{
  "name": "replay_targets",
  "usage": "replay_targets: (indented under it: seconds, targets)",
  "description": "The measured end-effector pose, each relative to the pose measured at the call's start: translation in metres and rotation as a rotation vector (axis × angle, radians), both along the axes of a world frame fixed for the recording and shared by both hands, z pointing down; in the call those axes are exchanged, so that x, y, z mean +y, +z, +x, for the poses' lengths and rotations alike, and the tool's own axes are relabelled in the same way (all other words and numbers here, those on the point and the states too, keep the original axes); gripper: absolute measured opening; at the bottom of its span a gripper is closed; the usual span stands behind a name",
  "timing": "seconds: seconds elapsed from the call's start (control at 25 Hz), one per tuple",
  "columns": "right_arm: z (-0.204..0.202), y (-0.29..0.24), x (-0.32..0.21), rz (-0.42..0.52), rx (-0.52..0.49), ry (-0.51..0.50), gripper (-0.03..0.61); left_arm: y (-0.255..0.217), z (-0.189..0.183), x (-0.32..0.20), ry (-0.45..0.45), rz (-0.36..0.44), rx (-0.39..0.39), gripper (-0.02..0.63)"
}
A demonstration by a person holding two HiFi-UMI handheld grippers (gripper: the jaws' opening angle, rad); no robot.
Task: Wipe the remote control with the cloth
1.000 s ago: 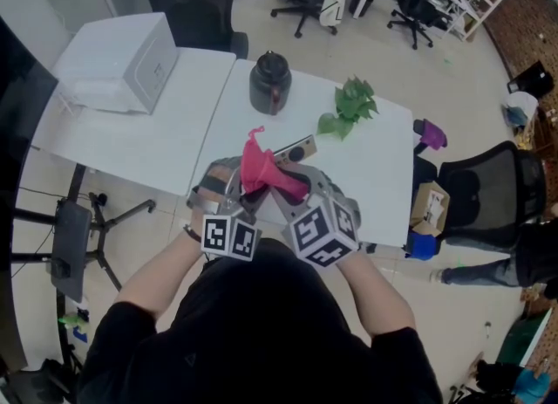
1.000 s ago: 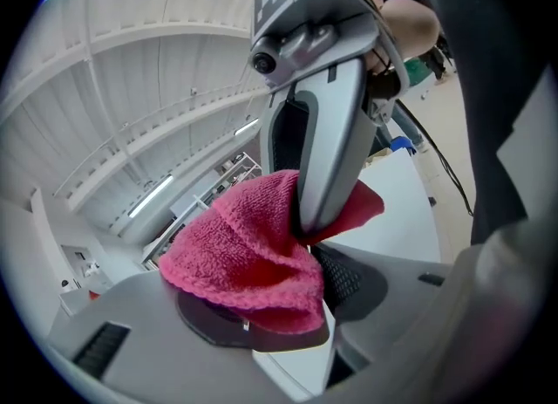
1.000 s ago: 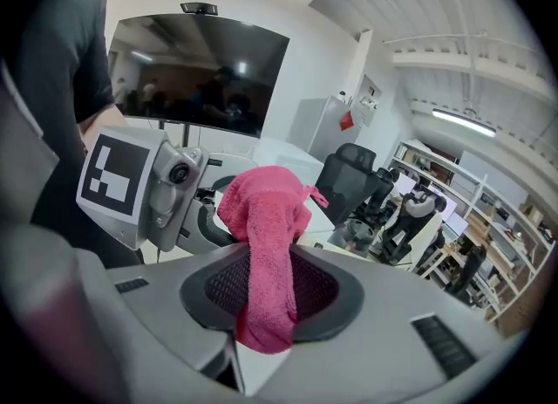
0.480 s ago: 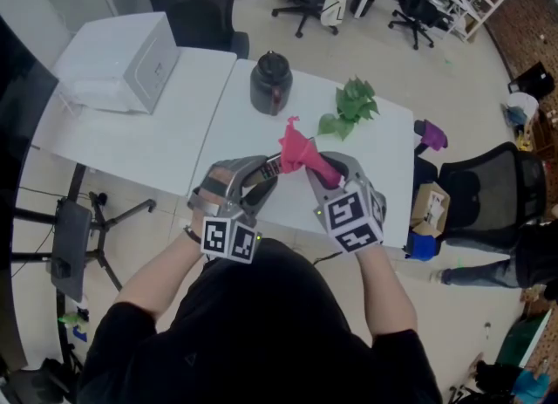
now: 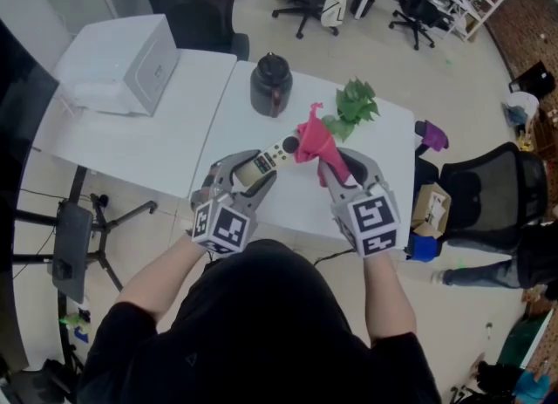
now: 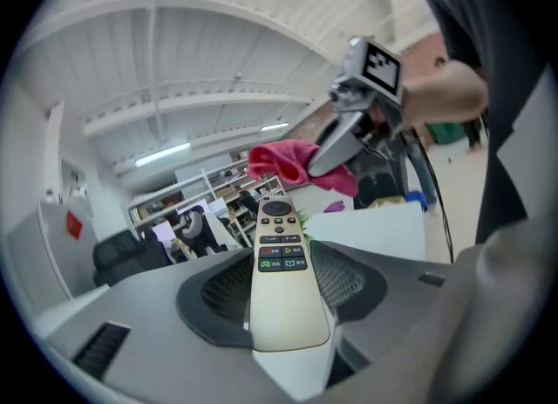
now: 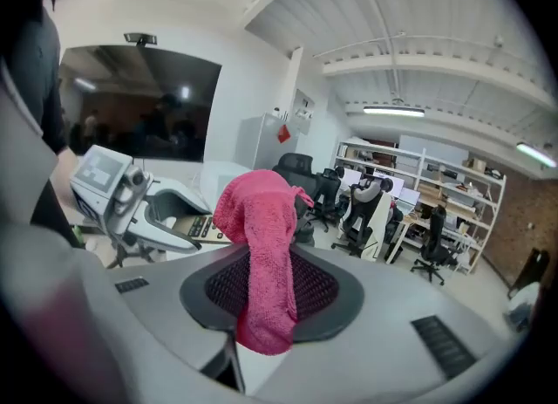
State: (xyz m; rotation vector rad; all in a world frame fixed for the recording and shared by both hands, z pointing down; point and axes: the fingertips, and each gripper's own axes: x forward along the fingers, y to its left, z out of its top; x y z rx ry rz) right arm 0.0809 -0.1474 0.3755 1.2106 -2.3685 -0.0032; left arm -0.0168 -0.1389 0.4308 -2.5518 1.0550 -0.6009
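Note:
My left gripper (image 5: 257,169) is shut on a cream remote control (image 5: 272,154) (image 6: 281,280), held above the white table (image 5: 375,175) with its button face up and its tip pointing right. The right gripper (image 5: 336,167) is shut on a pink cloth (image 5: 312,140) (image 7: 261,254), bunched and sticking up between the jaws. In the head view the cloth sits just right of the remote's far tip, close to it; touching or apart I cannot tell. The left gripper view shows the right gripper (image 6: 344,136) with the cloth (image 6: 288,162) beyond the remote's tip.
A black kettle (image 5: 270,81) and a green plant (image 5: 351,107) stand at the table's far side. A white box-shaped device (image 5: 122,62) rests on the adjoining table to the left. Office chairs (image 5: 484,197) surround the tables; a purple object (image 5: 432,136) lies off the right edge.
The right gripper carried the cloth rightward and up, off the left gripper and out past the remote's tip. The left gripper rolled in place, turning the remote's face into view.

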Motion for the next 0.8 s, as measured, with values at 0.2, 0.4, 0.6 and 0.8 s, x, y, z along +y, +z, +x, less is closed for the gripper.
replay_targets:
  seconds: [0.2, 0.4, 0.6, 0.8]
  targets:
    - [-0.009, 0.002, 0.015, -0.037, -0.304, -0.012, 0.11, -0.019, -0.009, -0.014, 0.023, -0.376, 0.516, 0.21]
    - [-0.03, 0.029, 0.027, -0.143, -0.495, -0.05, 0.11, -0.036, -0.017, -0.023, 0.151, -0.677, 1.065, 0.21]
    - [-0.061, 0.056, 0.038, -0.258, -0.534, -0.153, 0.11, -0.053, -0.017, -0.021, 0.254, -0.823, 1.319, 0.21]
    - [-0.07, 0.051, 0.036, -0.28, -0.526, -0.178, 0.11, -0.051, 0.001, -0.002, 0.347, -0.895, 1.245, 0.21]
